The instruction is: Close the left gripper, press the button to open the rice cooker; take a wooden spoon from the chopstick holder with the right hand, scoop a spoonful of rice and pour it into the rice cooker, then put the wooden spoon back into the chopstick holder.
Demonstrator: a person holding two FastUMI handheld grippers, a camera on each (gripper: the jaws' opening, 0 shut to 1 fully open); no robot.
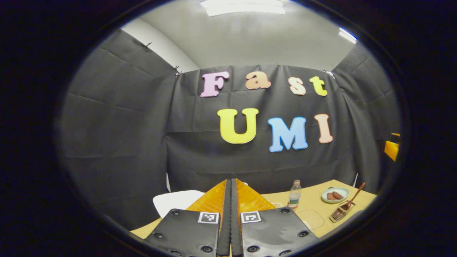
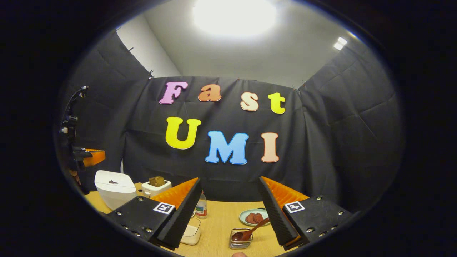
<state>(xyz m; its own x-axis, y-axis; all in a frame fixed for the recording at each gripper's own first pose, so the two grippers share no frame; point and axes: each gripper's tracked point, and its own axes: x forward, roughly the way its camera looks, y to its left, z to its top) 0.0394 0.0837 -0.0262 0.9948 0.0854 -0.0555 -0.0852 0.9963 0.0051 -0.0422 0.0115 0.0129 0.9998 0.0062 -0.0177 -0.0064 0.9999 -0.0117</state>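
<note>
- The left tongs [image 1: 230, 217] have their two fingers pressed flat together with nothing between them, so the first step, closing them, looks done. They are held above the near edge of the worktop [image 1: 314, 200] and point at the back wall, not yet at the rice cooker.
- The right tongs [image 2: 228, 214] stand wide apart and empty, hovering over the worktop with the chopstick holder [image 2: 241, 239] low between their fingers.
- The wooden spoon [image 2: 250, 231] sits in the chopstick holder, its handle leaning up and to the right; in my judgement it is untouched.
- The rice cooker [image 2: 114, 191], white, stands well to the left of the chopstick holder, its lid down, so the button press is yet to come. In the left gripper view part of its white body [image 1: 175, 201] shows just left of the closed fingers.
- Left to do, as I judge it: press the button, take the spoon, scoop, pour, put the spoon back.
- A shallow pale container [image 2: 191, 233] sits left of the chopstick holder, half hidden by a finger; whether it holds the rice I cannot tell.
- Behind the chopstick holder lie a small plate [image 2: 253, 217] with brown pieces and a clear bottle [image 2: 201, 207]; a white toaster [image 2: 156, 186] stands farther back, beside the rice cooker.
- The worktop is light wood; black cloth walls enclose the booth under a bright ceiling light [image 2: 234, 14].
</note>
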